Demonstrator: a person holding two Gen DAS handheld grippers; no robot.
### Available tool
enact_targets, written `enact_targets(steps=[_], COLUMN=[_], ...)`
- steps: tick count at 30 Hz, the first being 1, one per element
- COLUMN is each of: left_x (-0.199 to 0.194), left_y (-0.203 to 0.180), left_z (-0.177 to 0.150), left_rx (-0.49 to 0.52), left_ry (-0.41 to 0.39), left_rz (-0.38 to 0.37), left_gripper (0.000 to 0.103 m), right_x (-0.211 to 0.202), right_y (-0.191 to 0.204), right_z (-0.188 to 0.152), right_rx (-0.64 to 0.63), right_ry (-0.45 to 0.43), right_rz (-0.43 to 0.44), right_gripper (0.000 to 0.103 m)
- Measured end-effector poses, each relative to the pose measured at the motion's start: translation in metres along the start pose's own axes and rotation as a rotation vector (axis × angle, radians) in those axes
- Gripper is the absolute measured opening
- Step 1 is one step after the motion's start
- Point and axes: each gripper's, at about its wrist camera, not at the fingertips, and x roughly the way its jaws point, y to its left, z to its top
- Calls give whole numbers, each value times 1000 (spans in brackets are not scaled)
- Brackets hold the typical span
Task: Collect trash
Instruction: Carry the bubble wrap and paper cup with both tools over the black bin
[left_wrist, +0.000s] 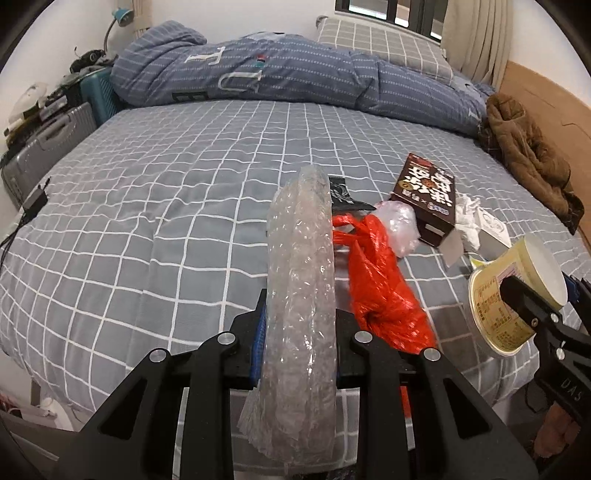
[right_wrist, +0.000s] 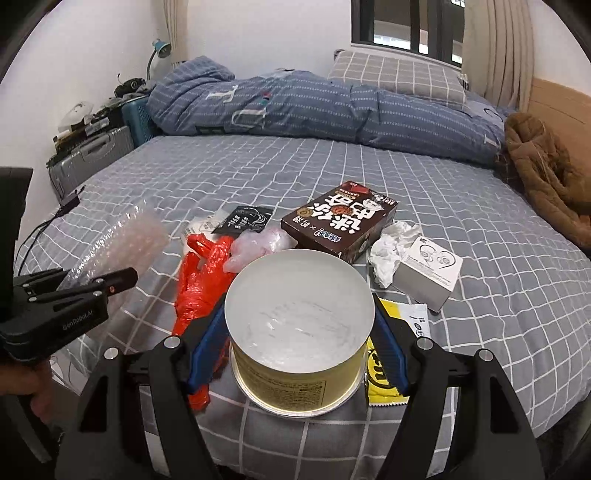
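Observation:
My left gripper (left_wrist: 299, 332) is shut on a long roll of clear bubble wrap (left_wrist: 301, 280), lifted above the checked bed; the same bubble wrap (right_wrist: 122, 240) shows at the left of the right wrist view. My right gripper (right_wrist: 299, 332) is shut on a yellow paper cup (right_wrist: 299, 332) held upside down, its white bottom facing the camera; that cup (left_wrist: 509, 295) also appears at the right of the left wrist view. On the bed lie a red plastic bag (right_wrist: 201, 280), a brown snack box (right_wrist: 340, 221), crumpled tissue (right_wrist: 388, 251), a small white box (right_wrist: 428, 273), a yellow wrapper (right_wrist: 384, 376) and a black sachet (right_wrist: 245, 218).
A rolled blue duvet (left_wrist: 295, 74) and a grey checked pillow (left_wrist: 380, 40) lie at the far side of the bed (left_wrist: 147, 203). A brown coat (left_wrist: 532, 155) is bunched at the right by the wooden headboard. Suitcases (left_wrist: 48, 144) stand at the left. A charger with its cable (left_wrist: 35, 201) rests on the bed's left edge.

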Motion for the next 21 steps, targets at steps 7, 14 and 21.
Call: enact_targets(steps=[7,14,21], left_x=[-24,-46,-70], left_y=[-2,3,-3], left_z=[-13,-23,-35], left_rx=[-5,-36,-35], left_ry=[-21,-41,-55], left_rz=[-16,6,9], left_gripper=[25,25,25], right_x=[-22,-47,-69], right_y=[-2,2,4], right_z=[-5,-13,-17], right_rx=[13,16,23], right_ry=[-13,-15,-9], right_rz=[7,15,13], right_gripper=[69,69,69])
